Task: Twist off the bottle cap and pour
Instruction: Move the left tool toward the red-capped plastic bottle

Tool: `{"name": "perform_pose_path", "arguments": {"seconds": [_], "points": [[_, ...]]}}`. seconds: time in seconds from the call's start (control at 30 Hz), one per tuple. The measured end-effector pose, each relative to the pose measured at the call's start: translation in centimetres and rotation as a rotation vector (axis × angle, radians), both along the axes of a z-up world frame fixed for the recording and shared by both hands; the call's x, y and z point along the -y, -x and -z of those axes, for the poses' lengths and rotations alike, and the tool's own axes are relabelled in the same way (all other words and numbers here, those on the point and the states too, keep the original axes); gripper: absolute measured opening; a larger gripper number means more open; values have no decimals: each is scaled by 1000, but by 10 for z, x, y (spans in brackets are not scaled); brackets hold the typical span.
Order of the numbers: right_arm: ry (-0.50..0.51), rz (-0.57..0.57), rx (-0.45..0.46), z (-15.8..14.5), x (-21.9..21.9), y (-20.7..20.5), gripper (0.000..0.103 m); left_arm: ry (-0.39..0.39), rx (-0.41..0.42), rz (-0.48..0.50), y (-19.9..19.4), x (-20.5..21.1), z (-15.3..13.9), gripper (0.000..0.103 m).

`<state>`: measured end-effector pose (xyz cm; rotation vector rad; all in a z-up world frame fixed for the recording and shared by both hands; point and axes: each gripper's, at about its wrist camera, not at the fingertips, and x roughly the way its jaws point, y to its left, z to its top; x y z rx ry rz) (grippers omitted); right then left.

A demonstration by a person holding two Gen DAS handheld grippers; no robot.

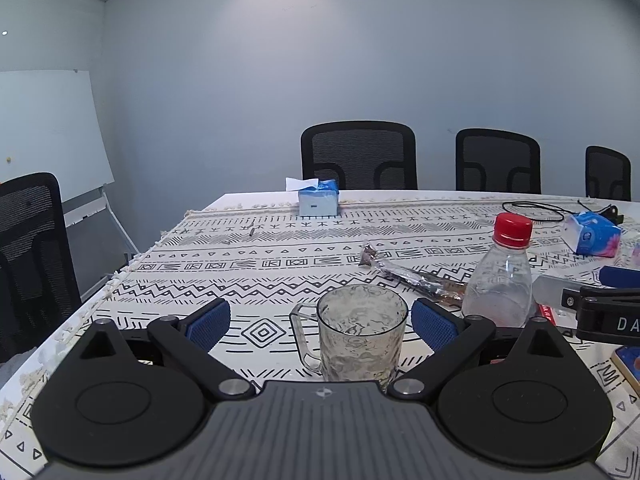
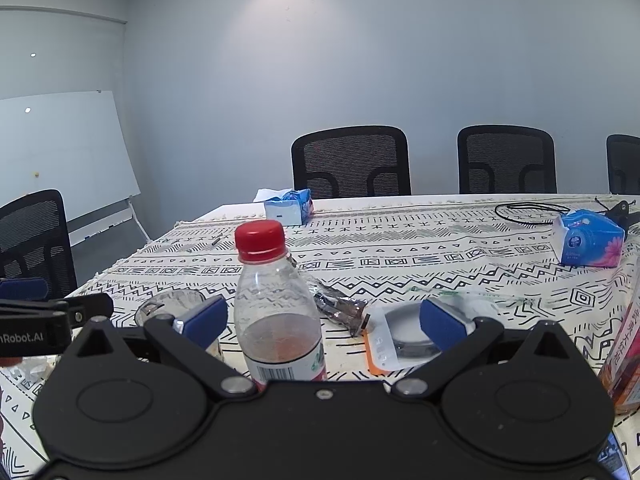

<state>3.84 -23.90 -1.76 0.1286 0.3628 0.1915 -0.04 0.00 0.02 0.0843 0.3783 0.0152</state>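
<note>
left hand-held gripper [image 1: 320, 322] gapes level around the glass mug [image 1: 362, 332]. right hand-held gripper [image 2: 322, 322] gapes around the bottle [image 2: 280, 308]. patterned surface [image 1: 280, 264], chairs [image 1: 359, 156] far side.

We see a clear, glossy plastic bottle [image 2: 278, 308] with a smooth red plastic cap [image 2: 260, 240] and a paper label. The mug [image 1: 360, 332] looks like transparent glass with a rippled, hammered surface. The tablecloth [image 1: 256, 264] is matt woven cloth, fringed at its edge. Both grippers are matt black plastic, with blue textured pads [image 1: 210, 322] and bright metal pivot pins [image 2: 235, 383].
</note>
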Motion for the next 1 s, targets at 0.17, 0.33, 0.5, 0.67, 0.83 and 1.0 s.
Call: {"name": "perform_pose_path", "arguments": {"seconds": [0.17, 0.33, 0.5, 0.67, 0.83, 1.0], "points": [[8, 1, 8, 1, 4, -1, 103, 25, -21, -3, 1, 2, -1, 98], [14, 1, 7, 1, 2, 3, 103, 43, -34, -21, -10, 9, 4, 98], [20, 1, 4, 2, -3, 6, 103, 75, -12, 15, 4, -4, -2, 98], [26, 3, -1, 2, -8, 6, 103, 68, -7, 23, 5, -2, 0, 98], [29, 2, 0, 0, -14, 9, 103, 62, -11, 24, 2, 0, 1, 98], [30, -1, -4, 0, -14, 7, 103, 64, -11, 23, 2, 0, 3, 98]]}}
